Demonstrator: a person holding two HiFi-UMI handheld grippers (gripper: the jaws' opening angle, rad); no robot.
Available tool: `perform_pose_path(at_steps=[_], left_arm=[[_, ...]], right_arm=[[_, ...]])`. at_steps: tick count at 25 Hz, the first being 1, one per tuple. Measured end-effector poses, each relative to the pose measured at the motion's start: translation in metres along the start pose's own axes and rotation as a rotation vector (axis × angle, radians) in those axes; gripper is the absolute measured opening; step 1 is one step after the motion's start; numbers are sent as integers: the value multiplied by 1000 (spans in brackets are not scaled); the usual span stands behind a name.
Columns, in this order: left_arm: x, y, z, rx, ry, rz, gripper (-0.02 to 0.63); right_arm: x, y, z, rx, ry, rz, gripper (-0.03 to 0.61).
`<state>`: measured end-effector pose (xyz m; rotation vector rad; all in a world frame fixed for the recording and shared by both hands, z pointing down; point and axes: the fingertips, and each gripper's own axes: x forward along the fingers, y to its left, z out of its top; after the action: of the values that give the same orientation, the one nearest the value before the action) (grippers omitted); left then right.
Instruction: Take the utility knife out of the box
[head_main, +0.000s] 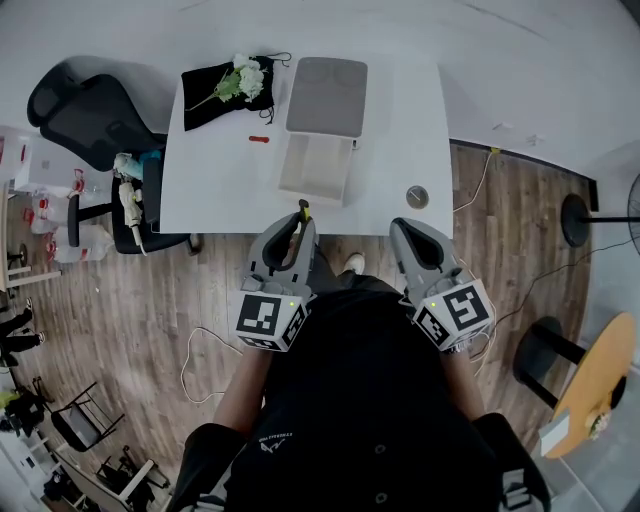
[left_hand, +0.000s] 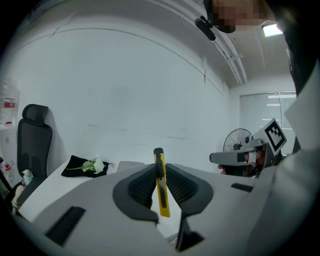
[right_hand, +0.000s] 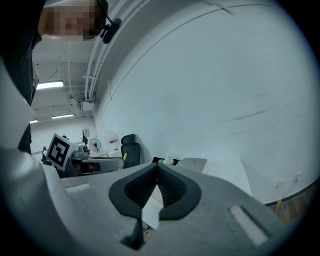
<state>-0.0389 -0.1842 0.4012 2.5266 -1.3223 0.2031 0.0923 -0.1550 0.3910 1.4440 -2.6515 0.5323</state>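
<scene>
- Pinching the utility knife (left_hand: 160, 185) in the left gripper (head_main: 298, 226), with the pads pressing on its flat sides, the yellow body standing upright and the dark tip poking out above the jaws.
- Holding it clear of the box (head_main: 315, 165), at the near edge of the table (head_main: 400, 130), apart from the open, empty-looking box and the grey lid (head_main: 327, 95) lying behind it.
- Hovering the right gripper (right_hand: 157, 169) beside the left one, jaws pressed together on nothing.
- Judging the take-out step as all but done, with the knife already outside the box.
- Probably calling next for a steady pinch while lowering the knife onto bare table beside the box, then spreading the jaws.
- Watching for a slip or twist, the grip being on a thin, smooth handle.
</scene>
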Motion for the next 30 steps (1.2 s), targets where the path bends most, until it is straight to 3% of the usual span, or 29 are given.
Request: perform_pose_path(at_steps=[13, 22, 30], left_arm=[[-1, -15, 37, 19, -88, -56, 58], [-7, -14, 79, 62, -167, -65, 58], [-14, -18, 113, 115, -233, -61, 60]], right_arm=[[-8, 4, 15, -27, -48, -18, 5], [-18, 1, 61, -97, -132, -38, 5], [-34, 7, 109, -106, -215, 8, 5]])
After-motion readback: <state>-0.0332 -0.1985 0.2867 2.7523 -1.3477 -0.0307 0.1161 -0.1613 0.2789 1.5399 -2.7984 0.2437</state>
